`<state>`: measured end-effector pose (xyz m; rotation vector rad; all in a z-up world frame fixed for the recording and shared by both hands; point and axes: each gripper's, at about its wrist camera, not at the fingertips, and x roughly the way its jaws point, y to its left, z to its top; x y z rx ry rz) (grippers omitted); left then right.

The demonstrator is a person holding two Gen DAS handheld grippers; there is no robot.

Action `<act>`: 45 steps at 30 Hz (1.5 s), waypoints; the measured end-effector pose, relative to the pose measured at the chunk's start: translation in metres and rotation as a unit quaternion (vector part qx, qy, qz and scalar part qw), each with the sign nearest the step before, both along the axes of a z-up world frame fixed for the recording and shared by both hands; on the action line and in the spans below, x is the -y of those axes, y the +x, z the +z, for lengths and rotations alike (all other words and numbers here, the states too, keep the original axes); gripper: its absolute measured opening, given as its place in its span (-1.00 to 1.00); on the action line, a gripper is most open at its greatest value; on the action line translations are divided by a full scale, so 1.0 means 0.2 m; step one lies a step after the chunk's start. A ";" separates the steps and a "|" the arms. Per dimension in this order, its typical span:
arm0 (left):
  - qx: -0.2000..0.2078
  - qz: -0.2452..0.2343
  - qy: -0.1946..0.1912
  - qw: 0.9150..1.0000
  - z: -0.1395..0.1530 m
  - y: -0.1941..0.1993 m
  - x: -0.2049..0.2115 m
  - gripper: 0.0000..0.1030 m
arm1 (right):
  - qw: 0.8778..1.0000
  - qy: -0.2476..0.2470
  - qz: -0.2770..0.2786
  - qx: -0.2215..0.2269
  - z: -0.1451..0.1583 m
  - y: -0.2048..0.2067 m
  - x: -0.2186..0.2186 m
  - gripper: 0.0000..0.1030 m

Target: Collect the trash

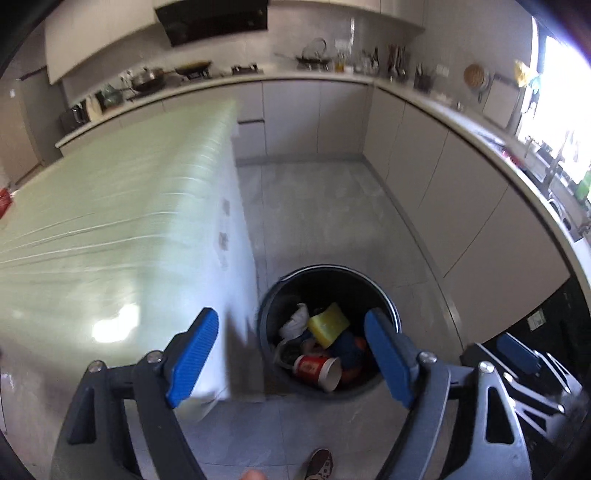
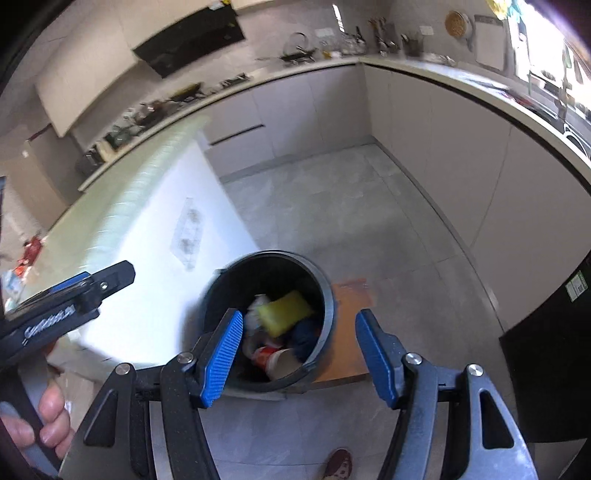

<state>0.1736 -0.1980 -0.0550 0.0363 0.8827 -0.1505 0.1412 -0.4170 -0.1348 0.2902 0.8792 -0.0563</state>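
home kitchen: range hood, countertop with pans

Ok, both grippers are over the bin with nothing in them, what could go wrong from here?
1. The paper cup lies high against the near wall of the black bin; more trash dropped on it may spill out.
2. The bin stands close to the table edge, so a swinging left gripper could clip either.
3. The person's shoe is near the bin and might knock it.

Both views overlook bin

Wok on countertop
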 end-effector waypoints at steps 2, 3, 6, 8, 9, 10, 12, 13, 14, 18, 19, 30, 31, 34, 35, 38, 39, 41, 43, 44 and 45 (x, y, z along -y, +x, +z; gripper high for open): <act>0.011 -0.002 -0.009 1.000 0.08 -0.16 -0.12 0.67 | 1.000 -0.005 0.009 0.014 0.10 -0.12 -0.14 0.28; 0.017 -0.003 -0.010 1.000 0.11 -0.24 -0.18 0.67 | 1.000 -0.003 0.013 0.018 0.13 -0.18 -0.21 0.28; 0.044 0.004 -0.013 0.999 0.22 -0.58 -0.43 0.70 | 0.999 0.003 0.025 0.023 0.23 -0.39 -0.44 0.29; 0.057 0.013 -0.014 0.998 0.27 -0.75 -0.58 0.78 | 0.999 -0.004 0.036 0.024 0.29 -0.57 -0.63 0.29; 0.063 0.018 -0.016 0.998 0.29 -0.82 -0.64 0.82 | 0.999 -0.008 0.041 0.025 0.32 -0.66 -0.71 0.31; 0.069 0.022 -0.015 0.997 0.31 -0.90 -0.72 0.84 | 0.998 -0.012 0.046 0.028 0.35 -0.75 -0.79 0.32; 0.078 0.030 -0.008 0.996 0.35 -1.06 -0.86 0.85 | 0.998 -0.017 0.052 0.037 0.42 -0.93 -0.95 0.39; 0.079 0.034 -0.008 0.996 0.37 -1.11 -0.92 0.85 | 0.998 -0.019 0.051 0.042 0.45 -1.00 -1.00 0.40; 0.081 0.038 -0.008 0.996 0.38 -1.14 -0.96 0.85 | 0.997 -0.019 0.049 0.049 0.50 -1.07 -1.06 0.41; 0.103 0.057 -0.014 0.993 0.47 -1.28 -1.12 0.85 | 0.996 -0.030 0.041 0.074 0.69 -1.28 -1.21 0.52; 0.107 0.061 -0.014 0.992 0.46 -1.27 -1.13 0.85 | 0.995 -0.038 0.036 0.084 0.74 -1.33 -1.24 0.55; 0.098 0.054 -0.017 0.994 0.45 -1.38 -1.09 0.85 | 0.990 -0.094 -0.016 0.108 0.90 -1.54 -1.32 0.59; 0.102 0.053 -0.012 0.993 0.45 -1.38 -1.06 0.85 | 0.990 -0.094 -0.017 0.108 0.91 -1.55 -1.31 0.59; 0.102 0.053 0.002 0.993 0.44 -1.39 -0.98 0.85 | 0.988 -0.105 -0.024 0.109 0.90 -1.58 -1.26 0.59; 0.102 0.052 0.004 0.993 0.44 -1.40 -0.96 0.85 | 0.988 -0.106 -0.026 0.109 0.90 -1.59 -1.24 0.59; 0.107 0.052 0.017 0.993 0.44 -1.42 -0.91 0.85 | 0.988 -0.105 -0.033 0.111 0.90 -1.60 -1.17 0.59; 0.107 0.053 0.019 0.993 0.44 -1.42 -0.89 0.85 | 0.988 -0.106 -0.034 0.110 0.90 -1.60 -1.14 0.59; 0.106 0.056 0.019 0.993 0.44 -1.44 -0.86 0.85 | 0.989 -0.100 -0.031 0.108 0.89 -1.60 -1.10 0.59; 0.112 0.061 0.027 0.991 0.45 -1.44 -0.83 0.85 | 0.989 -0.097 -0.029 0.110 0.90 -1.61 -1.08 0.59; 0.114 0.063 0.030 0.991 0.45 -1.46 -0.82 0.85 | 0.989 -0.097 -0.027 0.112 0.90 -1.61 -1.06 0.59; 0.114 0.065 0.031 0.991 0.45 -1.46 -0.81 0.85 | 0.989 -0.095 -0.024 0.112 0.90 -1.61 -1.05 0.59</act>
